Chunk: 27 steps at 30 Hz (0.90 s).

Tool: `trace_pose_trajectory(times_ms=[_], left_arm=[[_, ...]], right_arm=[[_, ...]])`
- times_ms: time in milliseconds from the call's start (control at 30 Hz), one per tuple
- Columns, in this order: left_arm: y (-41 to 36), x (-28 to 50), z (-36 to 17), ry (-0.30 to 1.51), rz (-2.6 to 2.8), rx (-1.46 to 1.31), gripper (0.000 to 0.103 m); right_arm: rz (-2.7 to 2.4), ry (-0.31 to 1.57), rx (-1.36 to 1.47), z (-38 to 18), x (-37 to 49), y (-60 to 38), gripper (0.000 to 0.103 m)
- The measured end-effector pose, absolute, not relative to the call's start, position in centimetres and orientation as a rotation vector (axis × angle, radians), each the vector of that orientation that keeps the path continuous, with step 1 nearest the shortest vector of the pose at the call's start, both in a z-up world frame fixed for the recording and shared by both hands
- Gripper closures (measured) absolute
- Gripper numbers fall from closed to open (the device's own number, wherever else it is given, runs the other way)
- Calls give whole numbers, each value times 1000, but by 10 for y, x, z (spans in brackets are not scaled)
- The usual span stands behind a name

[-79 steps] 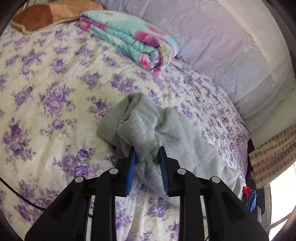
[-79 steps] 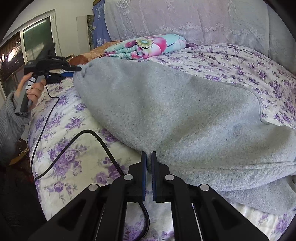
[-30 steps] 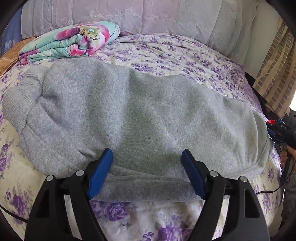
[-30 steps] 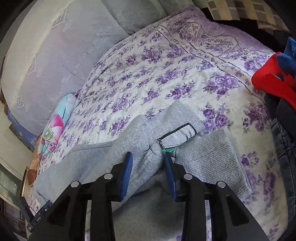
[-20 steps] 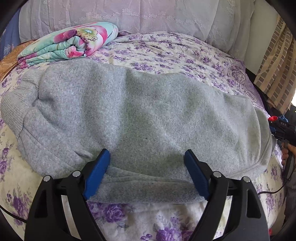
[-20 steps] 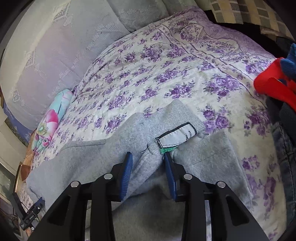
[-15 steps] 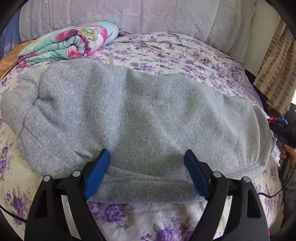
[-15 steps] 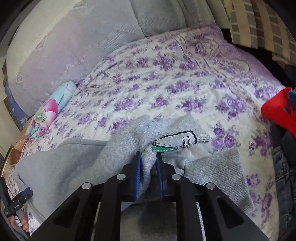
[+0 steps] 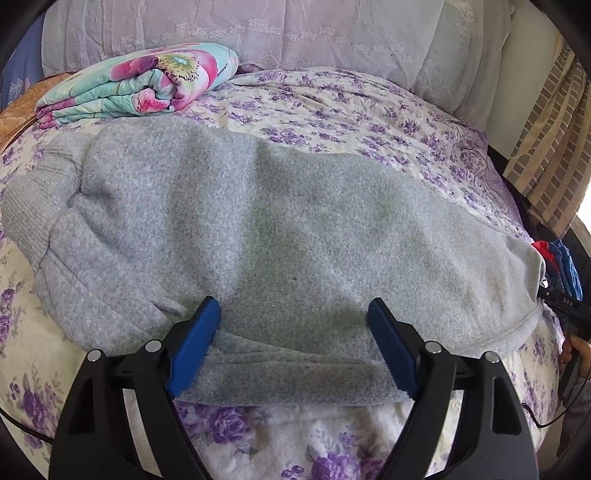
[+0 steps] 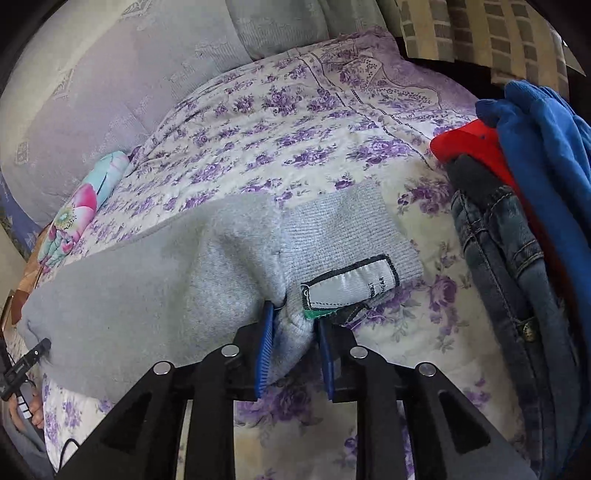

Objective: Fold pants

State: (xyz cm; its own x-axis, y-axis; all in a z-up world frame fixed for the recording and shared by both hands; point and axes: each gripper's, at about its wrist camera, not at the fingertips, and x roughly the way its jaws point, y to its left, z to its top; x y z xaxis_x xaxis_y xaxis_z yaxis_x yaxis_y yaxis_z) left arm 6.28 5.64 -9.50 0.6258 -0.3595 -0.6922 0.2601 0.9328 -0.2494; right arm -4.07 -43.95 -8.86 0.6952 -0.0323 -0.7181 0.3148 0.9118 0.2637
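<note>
Watching pants (image 9: pixel 280 229) spread on bed (image 9: pixel 332 107) | left tool (image 9: pixel 291 347) wide, straddling near hem, gripping nothing | right tool (image 10: pixel 293 328) narrow, opening around bunched waistband (image 10: pixel 343 229) | risk: we lose the waistband and the fold sags

We see the grey sweatpants (image 9: pixel 280 236) spread lengthwise across the purple-flowered bedspread (image 9: pixel 351 110), ribbed cuffs bunched at the left; our left gripper (image 9: pixel 293 321) stands wide over the near edge, its blue pads (image 9: pixel 192 350) resting on the fabric without pinching it; a folded floral quilt (image 9: pixel 140 85) lies beyond the pants, against the lilac lace-trimmed pillows (image 9: pixel 295 33); at the far right a hand (image 9: pixel 576 350) holds the other black gripper (image 9: pixel 565 306); a brick-patterned curtain (image 9: pixel 550 155) hangs behind.
</note>
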Motion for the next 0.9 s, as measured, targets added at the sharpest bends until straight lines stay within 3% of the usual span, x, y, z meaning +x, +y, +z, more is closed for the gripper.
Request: trace_pose_trajectory(times_ms=[100, 300, 400, 533, 700, 767, 833, 900], left_arm=[[62, 60, -91, 813, -326, -149, 34], [65, 51, -67, 783, -273, -165, 38], [51, 49, -67, 783, -272, -99, 37], [42, 61, -97, 854, -221, -30, 34], [44, 60, -81, 852, -223, -53, 37], [50, 61, -69, 825, -250, -103, 37], [49, 65, -63, 809, -238, -93, 36], [45, 76, -79, 856, -219, -53, 35]], right_arm=[[-268, 752, 306, -69, -61, -431, 61], [-180, 584, 79, -20, -80, -370, 61], [-85, 626, 3, -30, -47, -340, 63], [-53, 871, -33, -96, 1, -324, 60], [-30, 791, -14, -71, -13, -322, 60], [36, 725, -32, -51, -16, -306, 58], [107, 689, -47, -38, -11, -286, 48], [177, 713, -73, -44, 5, -264, 45]])
